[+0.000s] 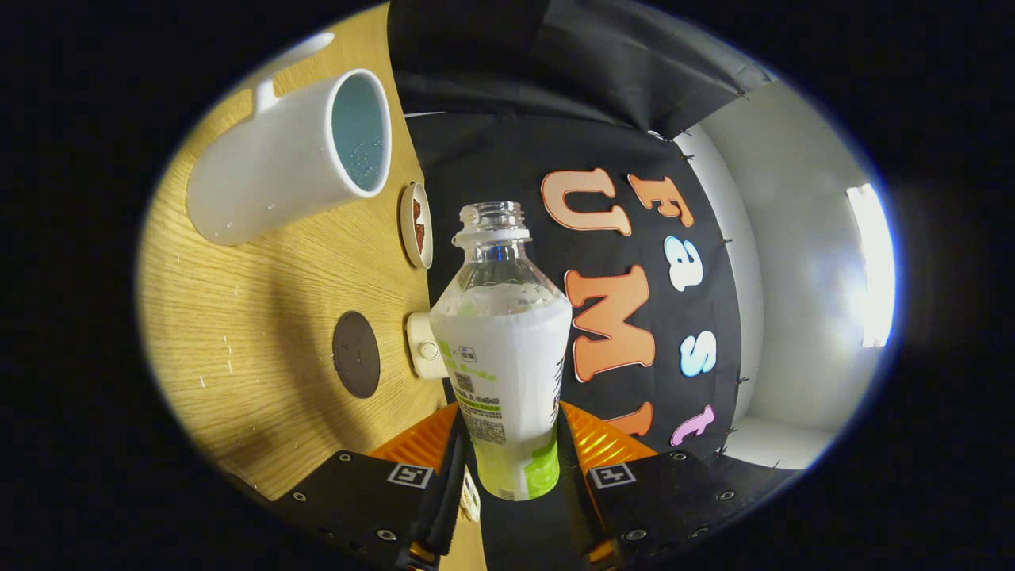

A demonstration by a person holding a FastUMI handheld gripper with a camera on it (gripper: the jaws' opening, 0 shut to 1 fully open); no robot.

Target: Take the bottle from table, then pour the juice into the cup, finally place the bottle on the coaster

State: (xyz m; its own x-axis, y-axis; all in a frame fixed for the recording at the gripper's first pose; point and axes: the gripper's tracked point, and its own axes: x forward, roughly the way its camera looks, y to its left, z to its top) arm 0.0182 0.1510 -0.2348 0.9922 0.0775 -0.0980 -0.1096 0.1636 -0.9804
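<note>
1. Wood-grain table and the black cloth wall behind it make up our surroundings; the whole view is rolled, so the tabletop stands to one side of us.
2. Our gripper is pinching the bottle: both fingers press on its lower body from either side.
3. We see the bottle standing straight up along the fingers, its cap off and its neck open. A white label wraps the body, and the clear shoulder above it shows a pale liquid line.
4. Just beside the bottle, toward the table, lies a small white cap.
5. Near the cap, flat on the wood, lies the dark round coaster.
6. Beyond the fingers, past the bottle's neck, we see a small round dish with something brown in it.
7. Farther off stands the white cup, handle away from us, with bubbly liquid inside.
</note>
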